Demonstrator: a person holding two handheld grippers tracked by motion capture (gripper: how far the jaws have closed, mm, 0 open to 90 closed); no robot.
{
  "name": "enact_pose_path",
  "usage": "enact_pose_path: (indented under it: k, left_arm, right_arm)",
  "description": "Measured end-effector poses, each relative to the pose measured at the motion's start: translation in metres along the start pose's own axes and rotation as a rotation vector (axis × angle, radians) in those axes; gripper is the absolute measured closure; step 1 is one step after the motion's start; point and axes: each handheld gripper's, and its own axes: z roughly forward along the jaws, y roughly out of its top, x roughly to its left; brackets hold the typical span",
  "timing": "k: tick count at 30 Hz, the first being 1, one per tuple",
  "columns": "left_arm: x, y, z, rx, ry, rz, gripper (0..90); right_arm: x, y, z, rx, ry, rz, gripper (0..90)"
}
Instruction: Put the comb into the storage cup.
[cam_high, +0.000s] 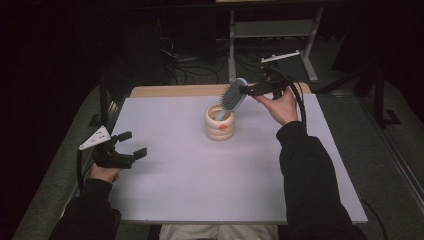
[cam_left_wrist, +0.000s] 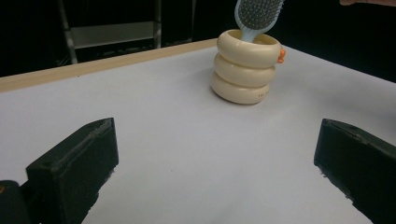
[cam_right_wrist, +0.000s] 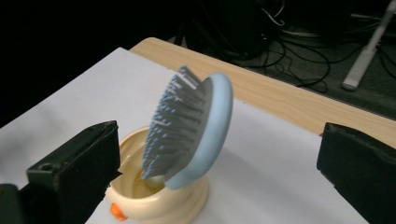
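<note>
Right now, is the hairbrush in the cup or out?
In: the hairbrush stands handle-down inside the cream cup, head leaning over its rim.

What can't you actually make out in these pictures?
- Hairbrush handle: hidden inside the cream holder in every view.
- Brush head top: cut off by the top edge in the left gripper view.
- Small orange part on the holder: too small to identify.
- Room beyond the table: too dark.

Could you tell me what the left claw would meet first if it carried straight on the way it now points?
Probably the cream ringed holder with the pale blue hairbrush; the open left claw has bare white tabletop before it. Depth is uncertain.
</note>
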Motion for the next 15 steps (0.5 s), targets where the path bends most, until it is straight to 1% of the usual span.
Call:
enact_pose_path:
  k: [2,3,7,9,15]
  left_arm:
    - [0.0,0.0,-0.001,0.002,0.002,0.001,0.0]
    - [0.0,0.0,-0.002,-0.002,0.003,0.001,0.0]
    - [0.0,0.0,-0.004,-0.021,-0.004,-0.008,0.0]
    - [0.0,0.001,-0.004,-0.03,-0.008,-0.011,0.0]
    - [0.0,0.0,-0.004,-0.027,-0.008,-0.012,0.0]
  right_arm:
    - [0.001,-0.002,-0.003,-0.009,0.008,-0.009,0.0]
    - [0.001,-0.003,-0.004,-0.012,0.018,-0.01,0.0]
    - [0.002,-0.007,-0.009,-0.015,0.025,-0.031,0.0]
    - [0.002,-0.01,-0.012,-0.019,0.019,-0.033,0.0]
    - [0.0,-0.019,-0.019,-0.012,0.01,-0.046,0.0]
